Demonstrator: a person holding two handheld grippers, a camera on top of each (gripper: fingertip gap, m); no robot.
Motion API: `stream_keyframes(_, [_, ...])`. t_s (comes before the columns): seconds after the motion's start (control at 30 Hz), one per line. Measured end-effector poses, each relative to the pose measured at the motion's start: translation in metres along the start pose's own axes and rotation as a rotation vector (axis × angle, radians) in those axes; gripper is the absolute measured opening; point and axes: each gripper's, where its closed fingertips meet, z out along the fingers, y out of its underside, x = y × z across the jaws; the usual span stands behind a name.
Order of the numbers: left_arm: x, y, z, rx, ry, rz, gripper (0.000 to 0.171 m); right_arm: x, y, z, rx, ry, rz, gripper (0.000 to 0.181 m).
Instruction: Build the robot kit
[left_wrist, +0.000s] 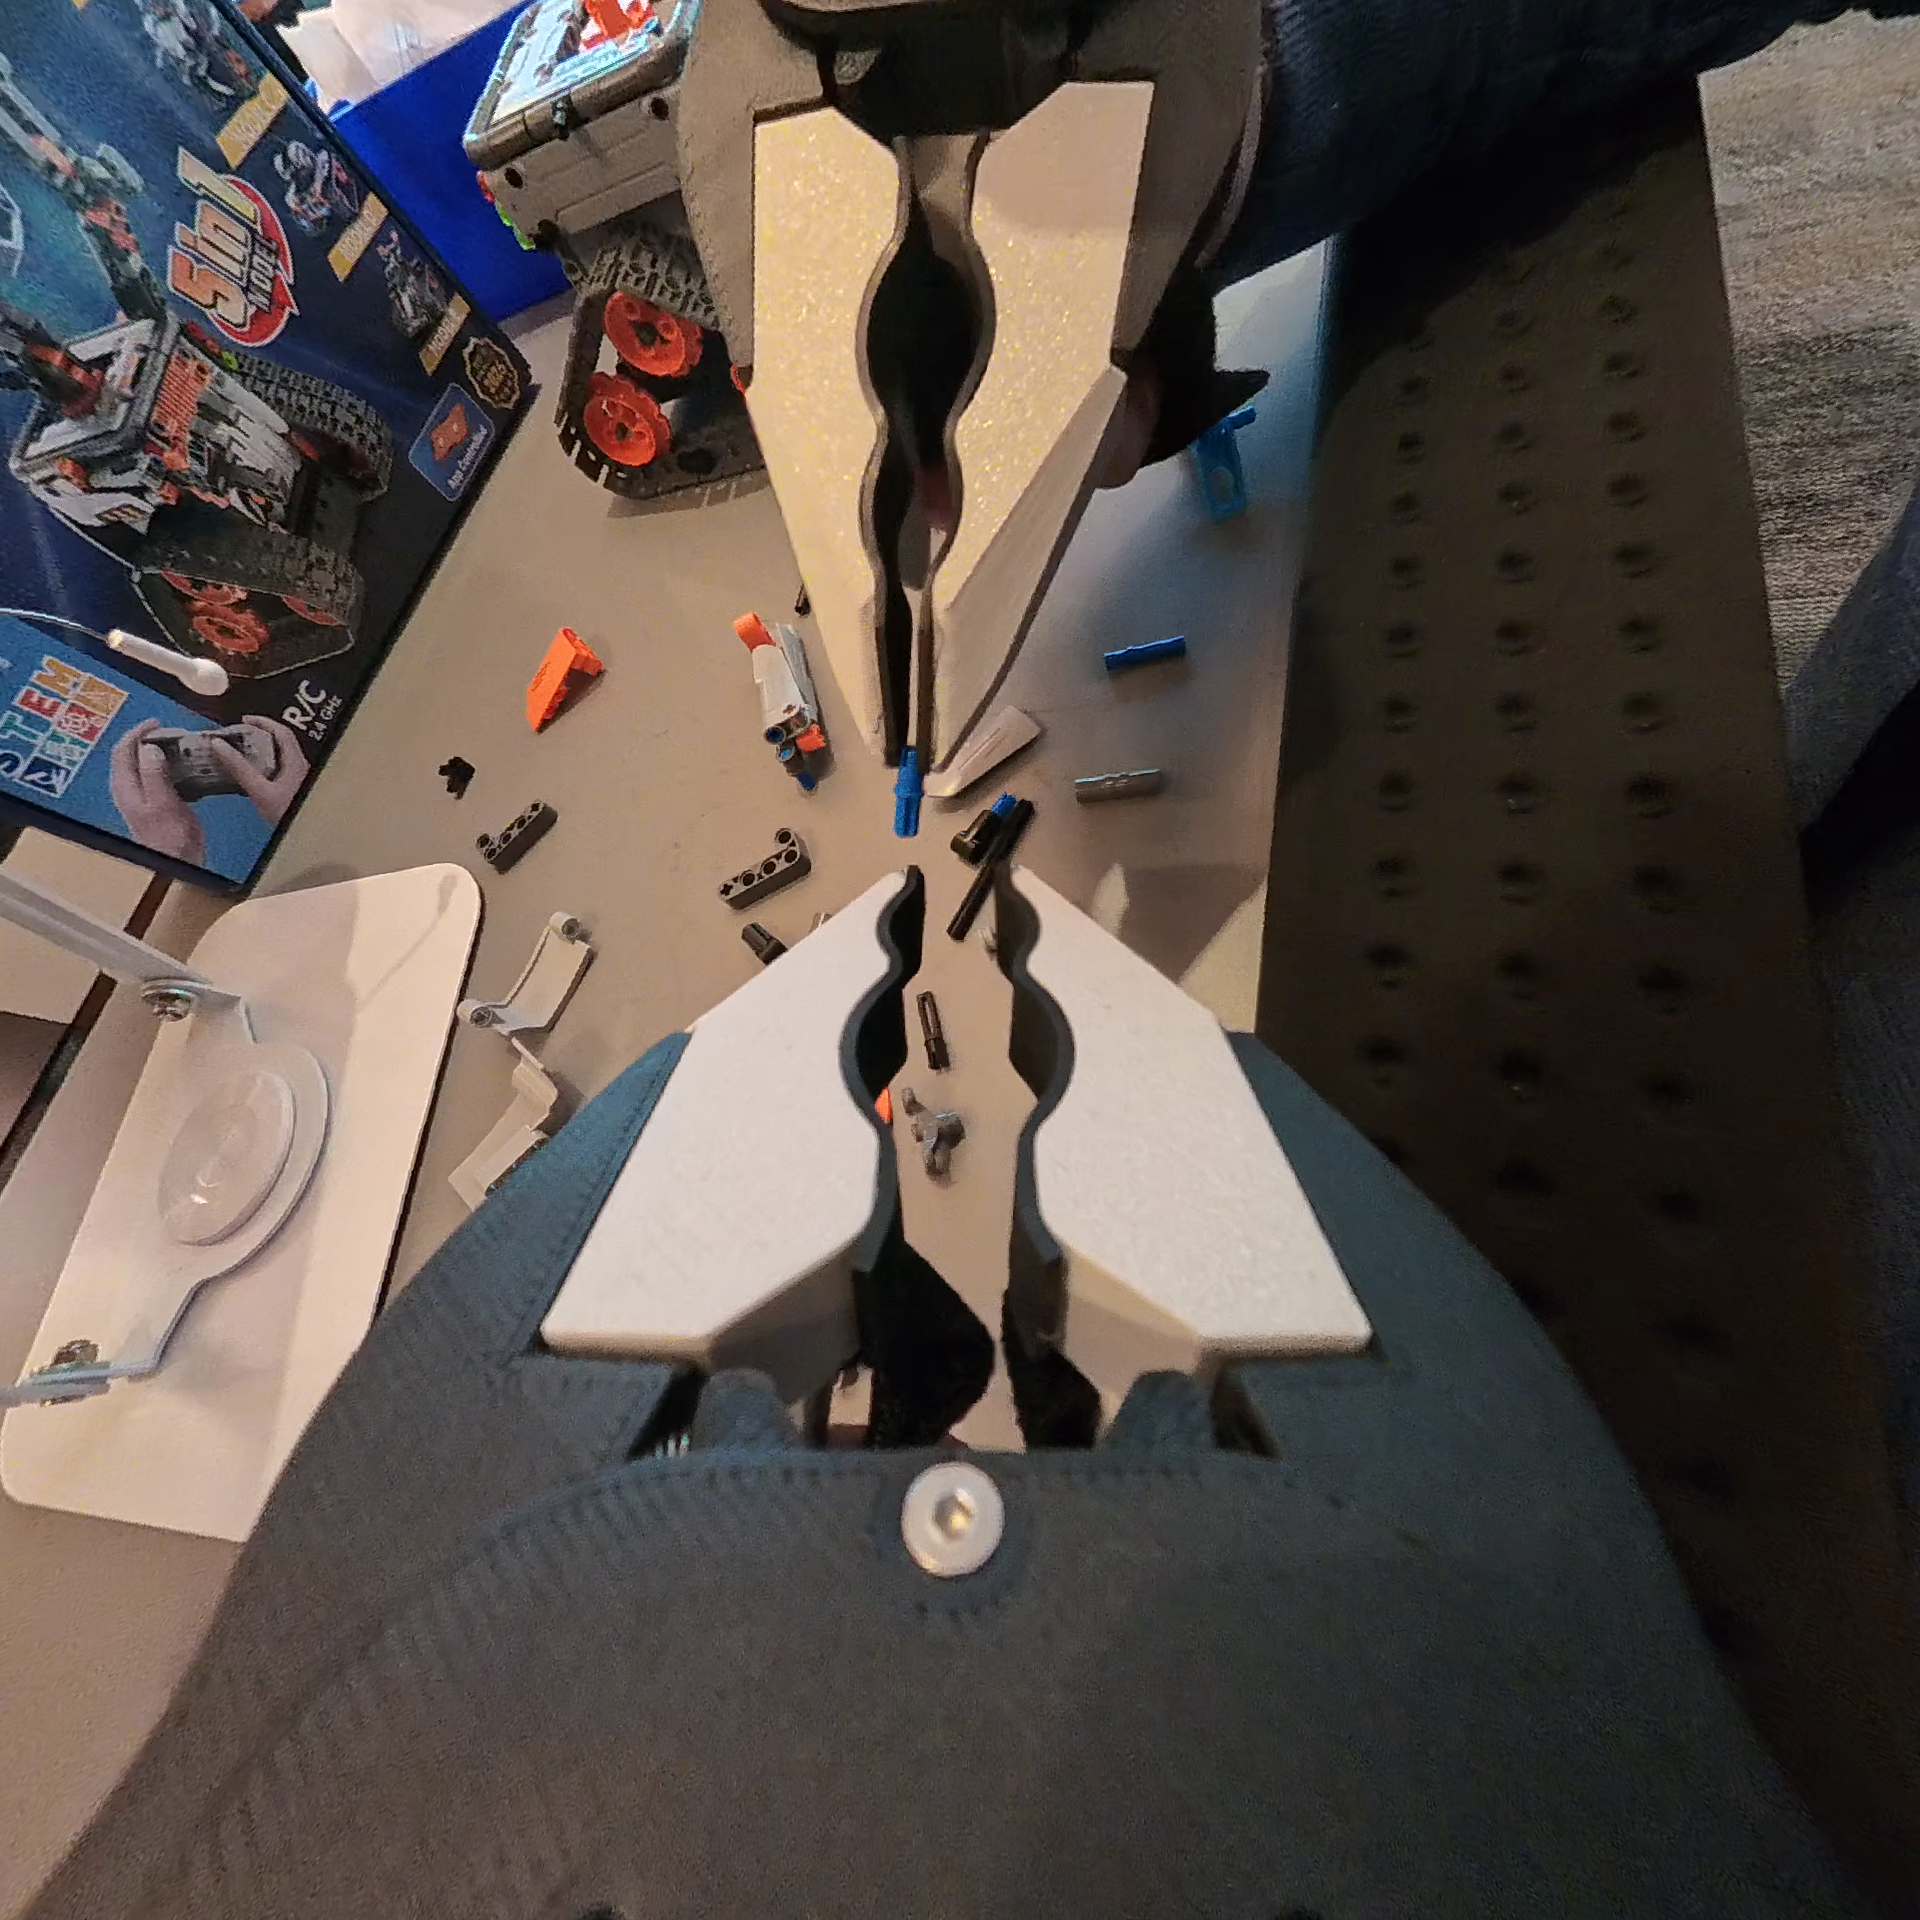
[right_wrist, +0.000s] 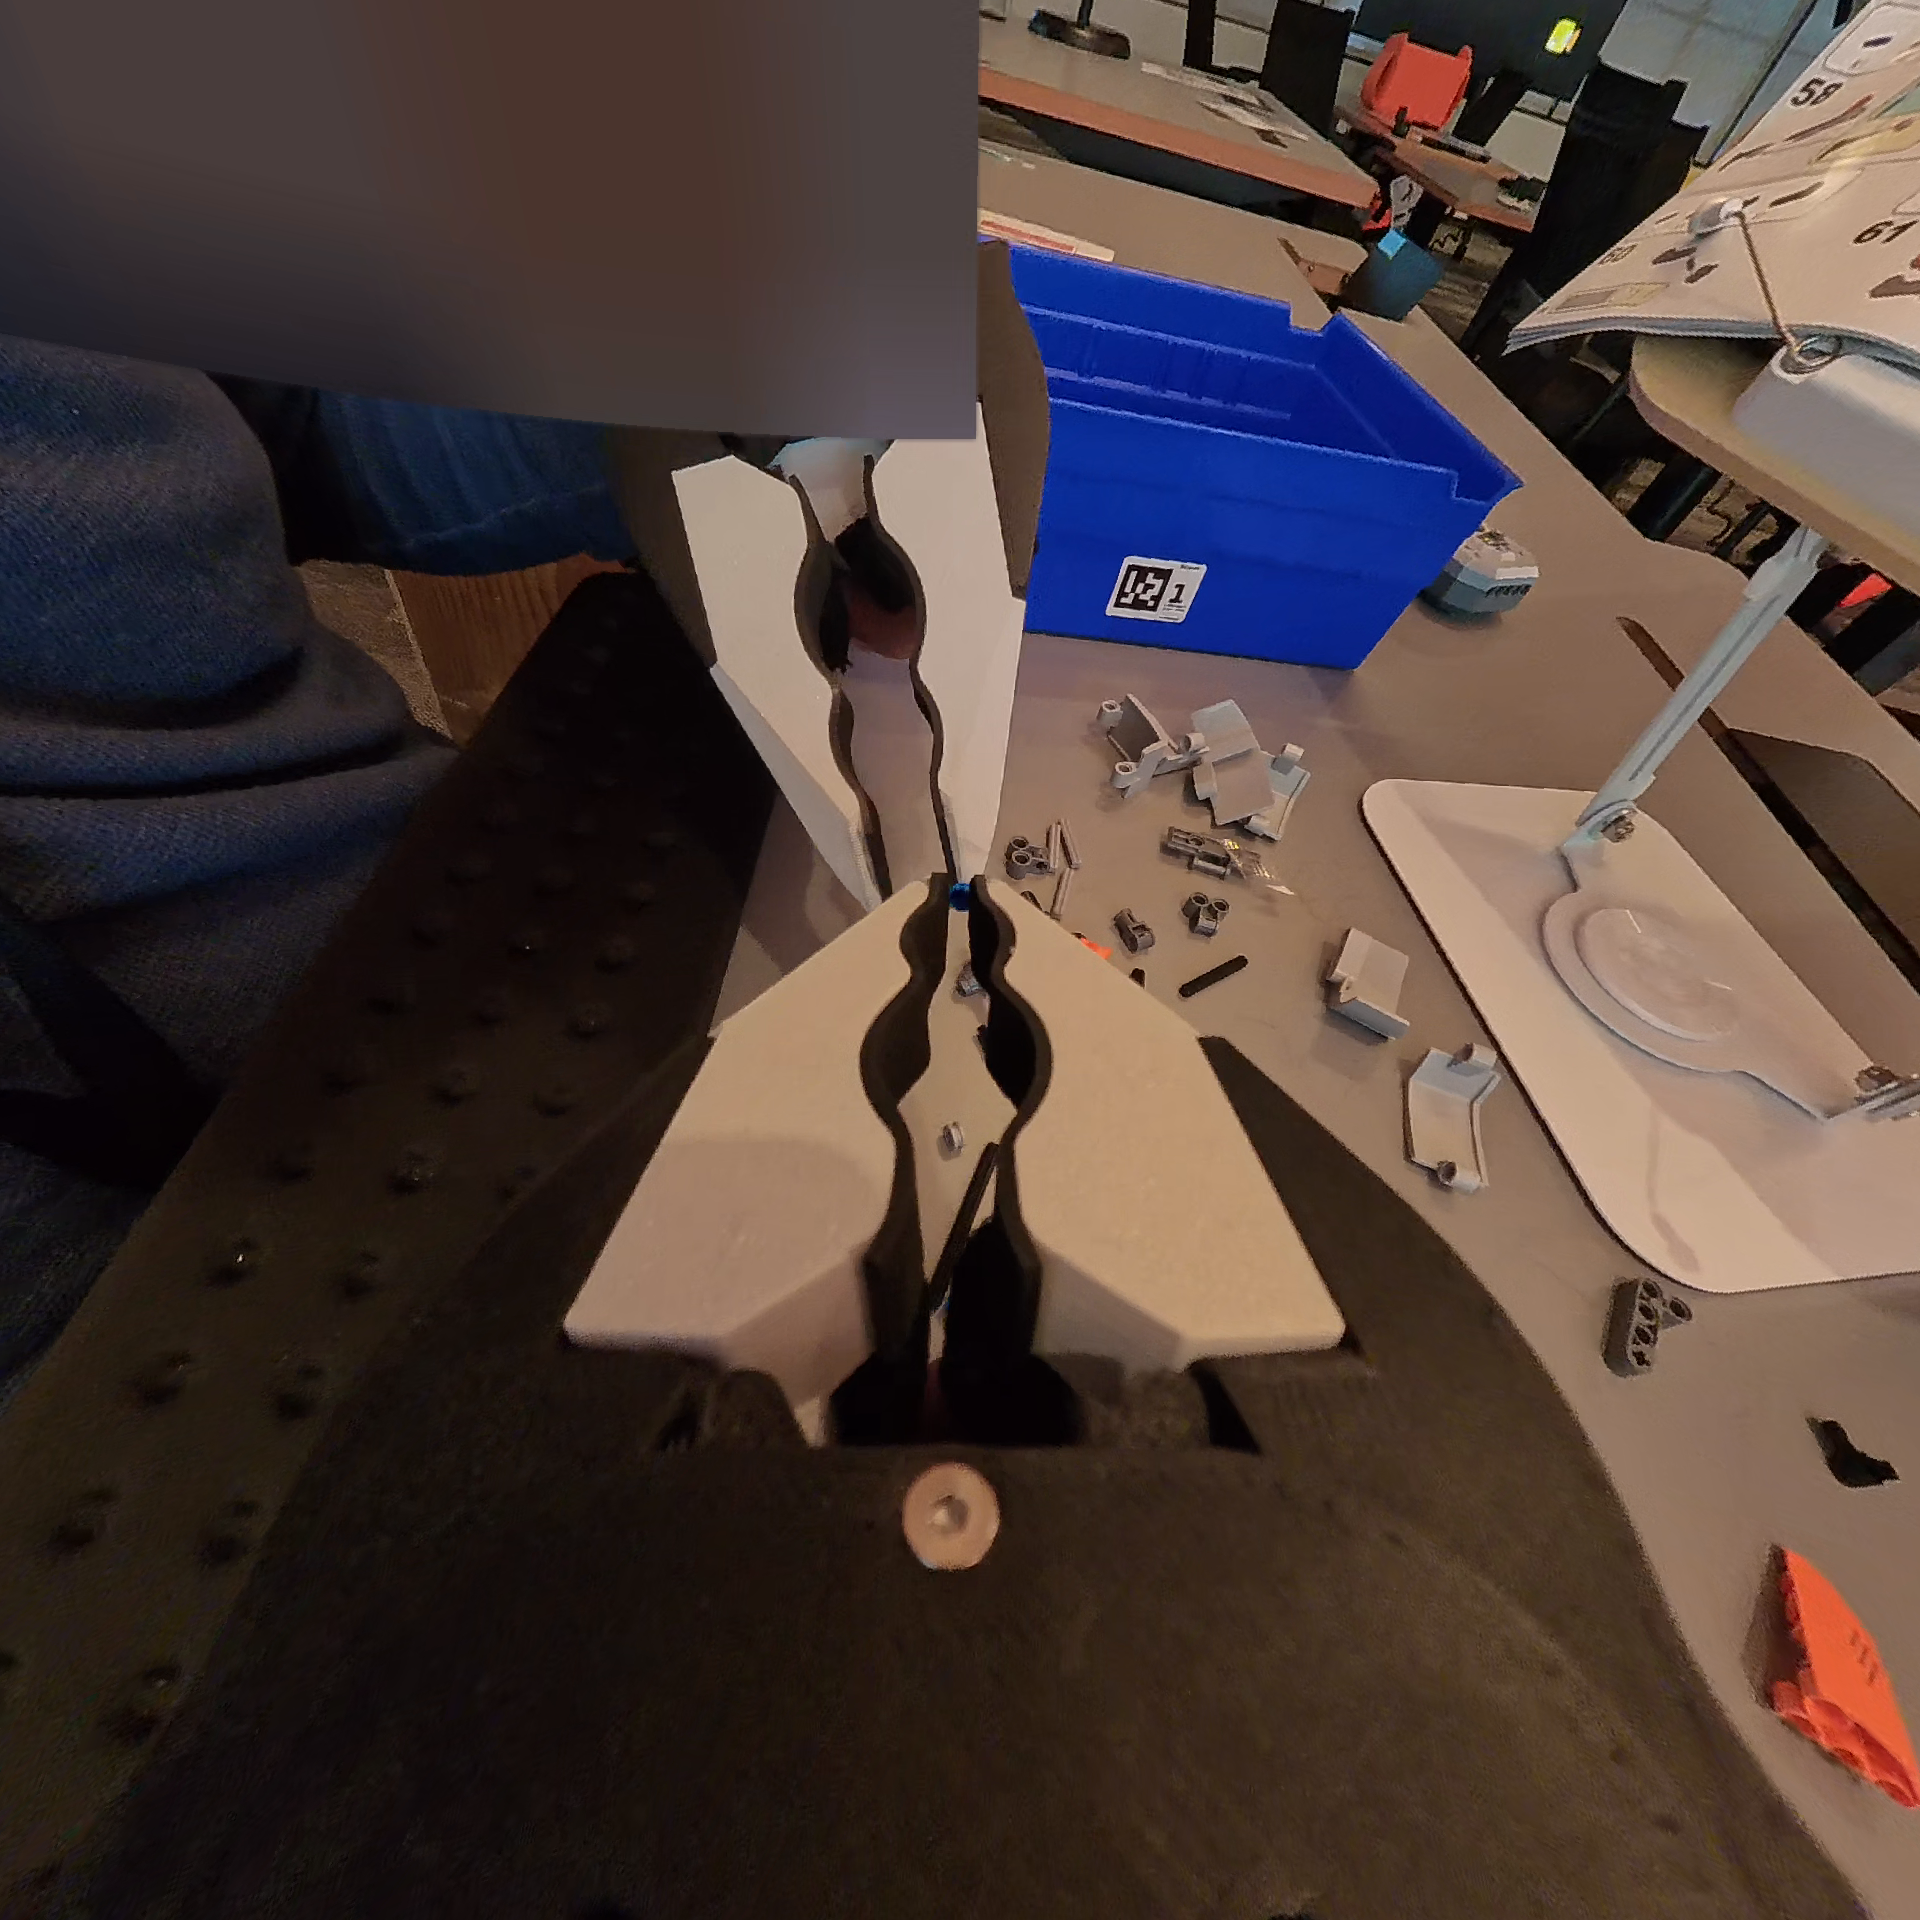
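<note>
Pinching a small blue pin (left_wrist: 907, 792) at its very tips, the right gripper (left_wrist: 906, 743) is reaching in from the far side in the left wrist view, fingers pressed together on the pin's upper end while the pin's lower end is hanging just above the grey table (left_wrist: 644, 790). From the right wrist view the same pin is showing only as a blue speck (right_wrist: 961, 894) between the tips of the right gripper (right_wrist: 961, 902).

The left gripper (left_wrist: 956, 883) is sitting opposite, tips close to the pin but apart from it, fingers spread a little with nothing between them; the table is showing through the gap. In the right wrist view the left gripper (right_wrist: 914, 873) is coming down to meet the right one tip to tip.

Lying around the tips:
- black axle (left_wrist: 989, 871) and a black connector with a blue end, just beside the pin
- short black pin (left_wrist: 931, 1029) and a grey joint piece (left_wrist: 938, 1132), seen through the left gripper's gap
- white-and-orange sub-assembly (left_wrist: 784, 696), orange wedge (left_wrist: 562, 675), black beams (left_wrist: 764, 871)
- loose blue pin (left_wrist: 1143, 652) and grey sleeve (left_wrist: 1117, 783) toward the table's edge

Farther off: tracked vehicle model (left_wrist: 634, 343) with orange wheels, kit box (left_wrist: 187, 436), blue bin (right_wrist: 1236, 488), white stand base (right_wrist: 1621, 997) holding an instruction booklet (right_wrist: 1766, 218), grey panels (right_wrist: 1210, 764) in a heap.
</note>
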Motion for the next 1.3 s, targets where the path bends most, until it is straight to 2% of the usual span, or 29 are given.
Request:
stream_keyframes(0.13, [-0.002,0.004,-0.004,-0.014,-0.017,-0.002,0.015,-0.003,0.000,0.002,-0.003,-0.007,-0.006,0.002])
stream_keyframes(0.2, [-0.005,0.015,-0.009,-0.064,-0.034,-0.006,0.015,-0.002,0.001,0.001,-0.011,-0.003,-0.013,0.002])
stream_keyframes(0.33, [0.006,0.051,-0.014,-0.230,0.032,-0.075,0.016,-0.002,0.004,0.001,-0.023,-0.007,-0.010,0.002])
stream_keyframes(0.57, [0.016,0.074,-0.004,-0.332,0.075,-0.098,0.020,-0.006,0.013,0.005,-0.062,-0.026,-0.018,0.002])
stream_keyframes(0.7, [0.022,0.077,0.004,-0.333,0.091,-0.100,0.020,-0.009,0.019,0.009,-0.085,-0.042,-0.009,0.002])
stream_keyframes(0.8, [0.026,0.079,0.008,-0.338,0.093,-0.076,0.006,-0.011,0.024,0.013,-0.107,-0.055,-0.011,0.002])
stream_keyframes(0.93, [0.028,0.074,0.013,-0.304,0.091,-0.054,0.006,-0.014,0.028,0.019,-0.139,-0.076,-0.016,0.002])
stream_keyframes(1.1, [0.028,0.069,0.020,-0.266,0.085,-0.012,0.007,-0.022,0.044,0.033,-0.245,-0.145,-0.044,0.001])
stream_keyframes(1.3, [0.029,0.067,0.022,-0.218,0.080,-0.045,0.007,-0.025,0.059,0.040,-0.319,-0.175,-0.062,0.001])
